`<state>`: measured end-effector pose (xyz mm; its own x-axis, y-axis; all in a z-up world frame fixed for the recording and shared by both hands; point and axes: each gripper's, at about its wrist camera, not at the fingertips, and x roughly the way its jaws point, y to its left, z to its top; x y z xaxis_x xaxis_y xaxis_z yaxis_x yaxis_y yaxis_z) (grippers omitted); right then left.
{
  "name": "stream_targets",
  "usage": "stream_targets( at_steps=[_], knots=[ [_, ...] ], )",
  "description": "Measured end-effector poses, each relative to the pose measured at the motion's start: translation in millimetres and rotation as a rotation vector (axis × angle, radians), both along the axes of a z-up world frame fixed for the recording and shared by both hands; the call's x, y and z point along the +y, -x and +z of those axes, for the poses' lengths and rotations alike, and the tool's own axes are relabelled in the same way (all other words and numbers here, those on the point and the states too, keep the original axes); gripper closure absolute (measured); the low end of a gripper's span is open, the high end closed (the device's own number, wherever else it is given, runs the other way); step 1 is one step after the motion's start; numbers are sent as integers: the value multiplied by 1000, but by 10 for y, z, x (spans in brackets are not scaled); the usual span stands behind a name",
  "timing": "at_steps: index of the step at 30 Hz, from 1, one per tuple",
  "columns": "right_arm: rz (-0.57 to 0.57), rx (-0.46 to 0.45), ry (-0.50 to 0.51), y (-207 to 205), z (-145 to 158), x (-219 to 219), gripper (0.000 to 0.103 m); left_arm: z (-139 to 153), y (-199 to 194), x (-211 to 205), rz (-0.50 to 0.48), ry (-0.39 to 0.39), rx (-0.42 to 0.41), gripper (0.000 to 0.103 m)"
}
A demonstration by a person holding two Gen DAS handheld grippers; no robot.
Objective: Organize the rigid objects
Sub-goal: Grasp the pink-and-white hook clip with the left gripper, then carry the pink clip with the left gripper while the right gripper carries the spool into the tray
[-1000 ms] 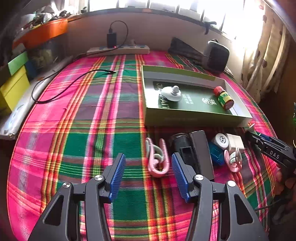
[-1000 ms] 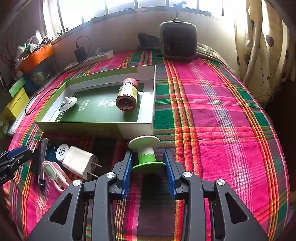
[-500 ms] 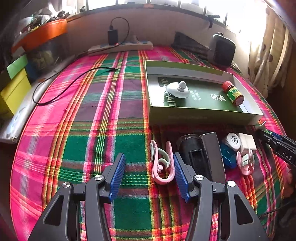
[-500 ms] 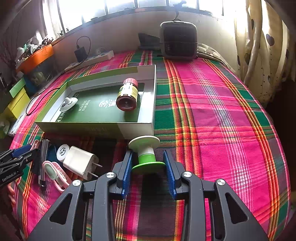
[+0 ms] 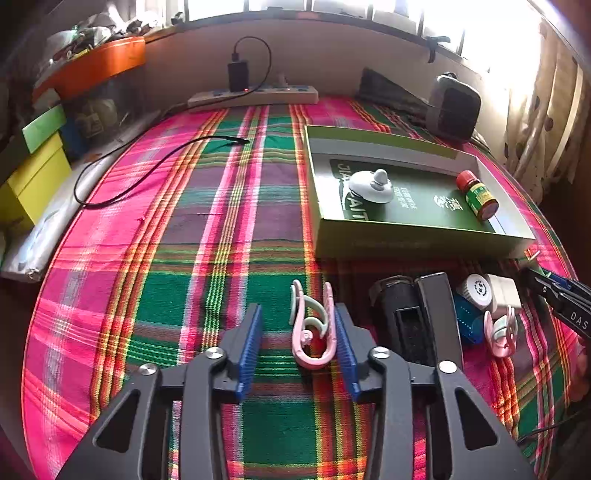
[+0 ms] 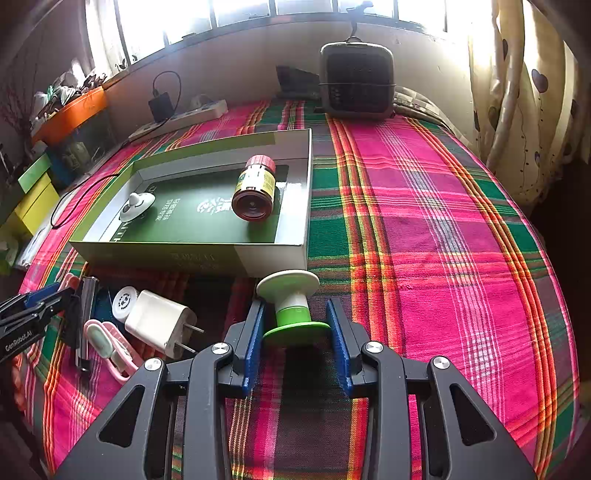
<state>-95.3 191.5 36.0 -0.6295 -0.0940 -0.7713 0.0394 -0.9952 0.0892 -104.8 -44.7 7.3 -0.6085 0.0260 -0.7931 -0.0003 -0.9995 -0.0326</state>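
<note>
Strong daylight comes through the windows (image 5: 332,5) at the back, and the glass is blown out to pure white in both views. The curtain (image 6: 517,110) on the right glows and loses detail. The plaid cloth (image 5: 184,258) is bright and sharp in the middle. The corners are dark, and the fisheye lens bends straight lines near the edges. The box (image 6: 273,258) throws a soft shadow forward.

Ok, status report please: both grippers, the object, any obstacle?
Left hand-held gripper closing around pink clip, one pad touching. Right hand-held gripper shut on green-white spool. Green box just ahead.
</note>
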Motion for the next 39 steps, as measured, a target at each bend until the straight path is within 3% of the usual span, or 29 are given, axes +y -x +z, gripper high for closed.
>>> stream_targets(
  at_steps=[6,39],
  knots=[
    [0,0,-2,-4,-2,-3,68,-3,4,-13,3,12,8,81],
    [13,35,-2,-66,114,-9,68,133,-4,-41,-8,-33,35,81]
  ],
)
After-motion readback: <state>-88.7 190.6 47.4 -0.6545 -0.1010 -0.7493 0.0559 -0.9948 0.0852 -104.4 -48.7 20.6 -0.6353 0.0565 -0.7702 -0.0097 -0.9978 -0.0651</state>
